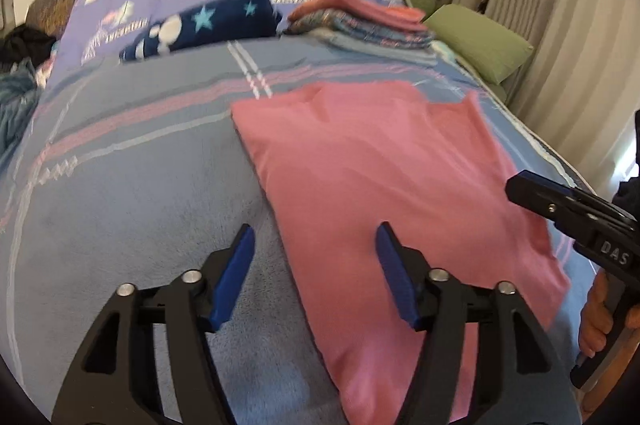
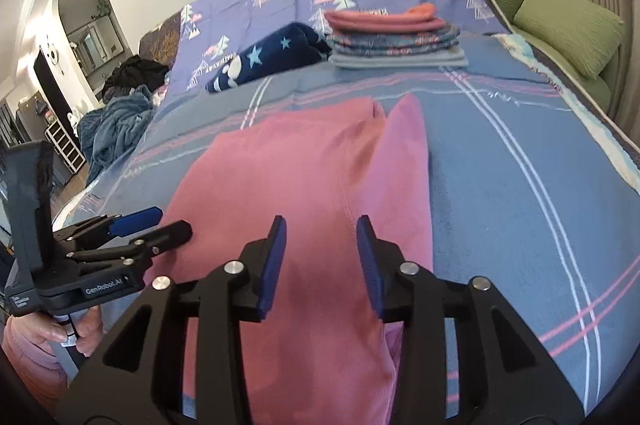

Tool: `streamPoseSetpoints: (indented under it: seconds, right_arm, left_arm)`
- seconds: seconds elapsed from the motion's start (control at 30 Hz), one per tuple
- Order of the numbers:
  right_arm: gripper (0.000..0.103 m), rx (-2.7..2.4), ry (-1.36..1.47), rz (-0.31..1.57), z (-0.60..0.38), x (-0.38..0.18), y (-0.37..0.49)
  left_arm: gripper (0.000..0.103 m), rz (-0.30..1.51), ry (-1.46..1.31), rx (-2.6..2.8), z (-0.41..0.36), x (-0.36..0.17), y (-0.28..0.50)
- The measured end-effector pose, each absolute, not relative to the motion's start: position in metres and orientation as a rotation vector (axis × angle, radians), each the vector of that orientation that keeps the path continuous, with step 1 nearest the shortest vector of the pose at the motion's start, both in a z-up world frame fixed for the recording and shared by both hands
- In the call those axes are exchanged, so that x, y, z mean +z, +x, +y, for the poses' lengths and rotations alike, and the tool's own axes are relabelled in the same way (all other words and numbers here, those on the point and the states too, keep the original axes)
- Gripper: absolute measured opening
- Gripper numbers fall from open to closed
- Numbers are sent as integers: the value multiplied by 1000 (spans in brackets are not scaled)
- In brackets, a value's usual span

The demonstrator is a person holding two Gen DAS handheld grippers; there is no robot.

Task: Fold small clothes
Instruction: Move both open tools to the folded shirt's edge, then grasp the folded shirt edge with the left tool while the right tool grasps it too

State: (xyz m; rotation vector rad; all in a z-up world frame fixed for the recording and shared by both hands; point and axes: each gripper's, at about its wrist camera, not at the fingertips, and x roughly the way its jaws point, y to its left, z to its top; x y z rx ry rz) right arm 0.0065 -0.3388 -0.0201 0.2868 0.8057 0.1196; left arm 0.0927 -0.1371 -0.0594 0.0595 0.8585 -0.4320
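Observation:
A pink garment (image 1: 380, 185) lies flat on the blue plaid blanket (image 1: 140, 185), folded lengthwise; in the right wrist view (image 2: 304, 185) one layer lies over another with a seam down the middle. My left gripper (image 1: 316, 245) is open and empty, straddling the garment's near left edge. My right gripper (image 2: 320, 237) is open and empty above the garment's near end. The left gripper also shows in the right wrist view (image 2: 156, 221) at the garment's left edge. The right gripper shows in the left wrist view (image 1: 532, 191) at the garment's right side.
A stack of folded clothes (image 2: 396, 37) sits at the far end of the bed beside a rolled navy star blanket (image 2: 264, 57). Green cushions (image 2: 568, 29) line the right edge by the curtain. A heap of blue fabric (image 2: 116, 129) lies at the left.

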Motion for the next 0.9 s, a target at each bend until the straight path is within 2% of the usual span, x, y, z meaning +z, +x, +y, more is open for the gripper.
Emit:
streamPoseSetpoints:
  seconds: [0.1, 0.4, 0.47, 0.53, 0.6, 0.73, 0.9]
  right_arm:
    - [42, 129, 292, 871, -341, -41, 19]
    - [42, 155, 320, 861, -346, -40, 18]
    - [50, 171, 339, 834, -348, -32, 12]
    - [62, 209, 352, 803, -356, -21, 6]
    - [67, 208, 341, 777, -365, -10, 1]
    - [69, 177, 354, 826, -393, -10, 7]
    - [70, 284, 499, 957, -415, -42, 17]
  left_arm:
    - [81, 910, 2, -445, -130, -73, 104]
    - [83, 915, -22, -471, -125, -75, 105]
    - [83, 910, -30, -470, -123, -72, 104]
    - [83, 894, -69, -494, -119, -64, 102]
    - [83, 879, -89, -522, -117, -58, 102]
    - [83, 889, -112, -562, -115, -54, 105]
    - [83, 1007, -198, -697, -116, -68, 117]
